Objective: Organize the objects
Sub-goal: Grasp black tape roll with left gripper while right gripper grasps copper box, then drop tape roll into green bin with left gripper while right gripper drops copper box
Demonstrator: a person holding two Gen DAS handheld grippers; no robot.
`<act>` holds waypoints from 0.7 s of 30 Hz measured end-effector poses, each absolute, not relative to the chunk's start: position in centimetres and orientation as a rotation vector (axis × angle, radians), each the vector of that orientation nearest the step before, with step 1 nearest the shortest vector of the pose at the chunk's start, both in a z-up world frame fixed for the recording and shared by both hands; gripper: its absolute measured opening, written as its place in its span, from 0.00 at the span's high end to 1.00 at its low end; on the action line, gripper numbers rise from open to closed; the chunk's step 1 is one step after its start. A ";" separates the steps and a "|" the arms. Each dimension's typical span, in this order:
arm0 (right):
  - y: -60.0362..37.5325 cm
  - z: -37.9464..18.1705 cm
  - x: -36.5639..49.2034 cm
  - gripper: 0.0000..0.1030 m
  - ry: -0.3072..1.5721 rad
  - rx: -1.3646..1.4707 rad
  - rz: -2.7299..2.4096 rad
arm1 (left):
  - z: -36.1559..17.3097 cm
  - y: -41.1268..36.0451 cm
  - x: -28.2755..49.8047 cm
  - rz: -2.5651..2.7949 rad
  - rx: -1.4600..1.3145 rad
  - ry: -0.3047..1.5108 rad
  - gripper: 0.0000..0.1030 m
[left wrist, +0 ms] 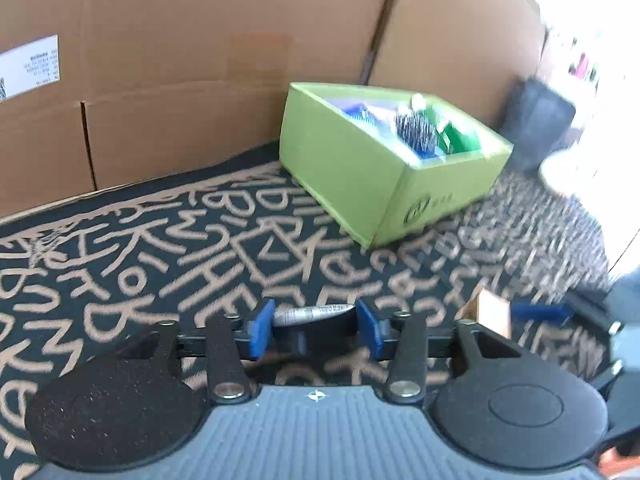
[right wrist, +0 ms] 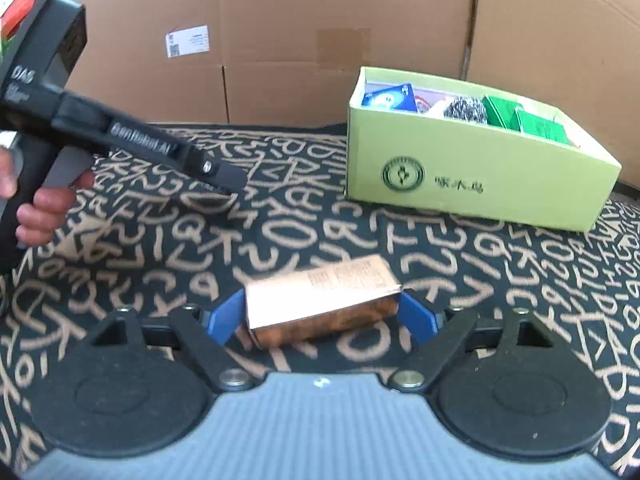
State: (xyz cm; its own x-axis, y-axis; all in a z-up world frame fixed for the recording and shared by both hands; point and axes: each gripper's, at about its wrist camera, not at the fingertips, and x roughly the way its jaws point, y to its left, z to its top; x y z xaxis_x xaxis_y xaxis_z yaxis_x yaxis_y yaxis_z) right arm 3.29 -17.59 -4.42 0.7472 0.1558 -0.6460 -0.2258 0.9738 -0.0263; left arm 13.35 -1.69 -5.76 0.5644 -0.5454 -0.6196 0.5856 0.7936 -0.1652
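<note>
The left gripper (left wrist: pixel 316 326) jaws clamp a silver marker (left wrist: pixel 314 313); the right gripper (right wrist: pixel 320 314) jaws clamp a copper-coloured carton (right wrist: pixel 322 300). Both hang above the patterned tabletop (right wrist: pixel 280 236), near the green box (right wrist: pixel 472 172), its contents blurred.

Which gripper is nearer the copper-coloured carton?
Right. The right gripper holds the copper-coloured carton between its blue pads. The left gripper holds a silver marker and sits beside the carton, apart from it.
</note>
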 end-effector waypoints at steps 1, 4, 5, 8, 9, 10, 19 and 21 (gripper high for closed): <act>-17.9 -4.7 3.1 0.12 0.697 -0.113 0.214 | -6.0 -1.8 12.9 -0.642 0.087 0.701 0.33; -17.9 -4.9 2.9 0.09 0.674 -0.159 0.234 | -5.9 -1.3 12.1 -0.613 0.116 0.695 0.29; -18.0 -5.1 2.8 0.08 0.670 -0.173 0.237 | -5.7 -1.3 12.1 -0.614 0.116 0.692 0.27; -17.9 -5.3 3.3 0.07 0.659 -0.194 0.254 | -5.6 -1.8 12.3 -0.598 0.126 0.696 0.23; -17.9 -5.3 3.5 0.07 0.659 -0.194 0.262 | -5.8 -2.1 12.3 -0.606 0.134 0.705 0.23; -18.0 -5.3 3.8 0.07 0.658 -0.192 0.270 | -6.1 -2.6 12.4 -0.618 0.143 0.713 0.23; -18.7 -5.8 4.7 0.18 0.680 -0.089 0.281 | -5.8 -4.3 12.0 -0.668 0.199 0.731 0.59; -19.2 -5.5 4.1 0.18 0.674 -0.070 0.278 | -4.9 -4.3 11.9 -0.690 0.172 0.716 0.59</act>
State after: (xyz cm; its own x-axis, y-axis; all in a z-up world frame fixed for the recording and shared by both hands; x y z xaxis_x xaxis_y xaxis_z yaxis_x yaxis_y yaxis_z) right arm 4.15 -19.20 -5.54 0.7459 0.2316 -0.6245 -0.2767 0.9606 0.0257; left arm 11.95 -4.34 -4.89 0.5461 -0.5220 -0.6551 0.6352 0.7679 -0.0823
